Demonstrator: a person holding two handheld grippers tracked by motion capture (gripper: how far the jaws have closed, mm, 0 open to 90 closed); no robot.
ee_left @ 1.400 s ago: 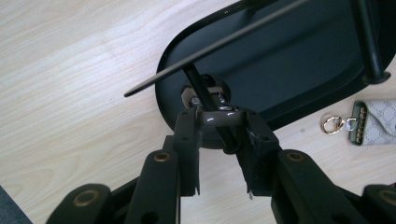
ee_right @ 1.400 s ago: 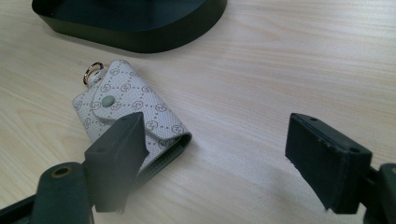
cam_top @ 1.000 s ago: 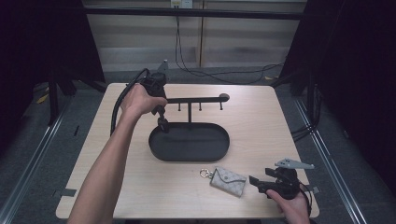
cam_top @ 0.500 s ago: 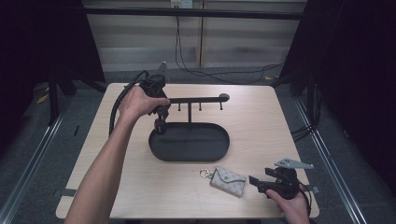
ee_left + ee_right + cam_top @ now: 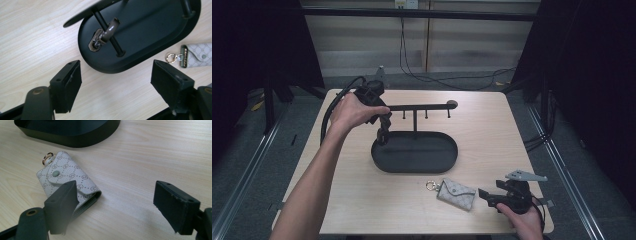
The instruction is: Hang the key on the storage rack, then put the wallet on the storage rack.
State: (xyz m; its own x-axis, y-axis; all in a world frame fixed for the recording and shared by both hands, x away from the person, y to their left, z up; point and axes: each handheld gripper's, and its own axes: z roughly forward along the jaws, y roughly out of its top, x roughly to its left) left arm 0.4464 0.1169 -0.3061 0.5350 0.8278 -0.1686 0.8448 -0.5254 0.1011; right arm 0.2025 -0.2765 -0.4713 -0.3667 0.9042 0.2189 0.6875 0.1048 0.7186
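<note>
The left gripper (image 5: 116, 85), jaws just opened and empty, hung above a small brown keychain (image 5: 103, 36) on the matte black oval stand (image 5: 150, 37). The right gripper (image 5: 113, 206) gaped beside a grey patterned leather pouch (image 5: 67, 180) on the pale wooden table (image 5: 155, 152).

The bench (image 5: 155, 150) is pale, matt wood grain. The oval stand (image 5: 150, 32) looks like smooth matt black metal. The key pouch (image 5: 67, 177) is textured, printed leather-like cloth with a shiny metal ring (image 5: 47, 157).
</note>
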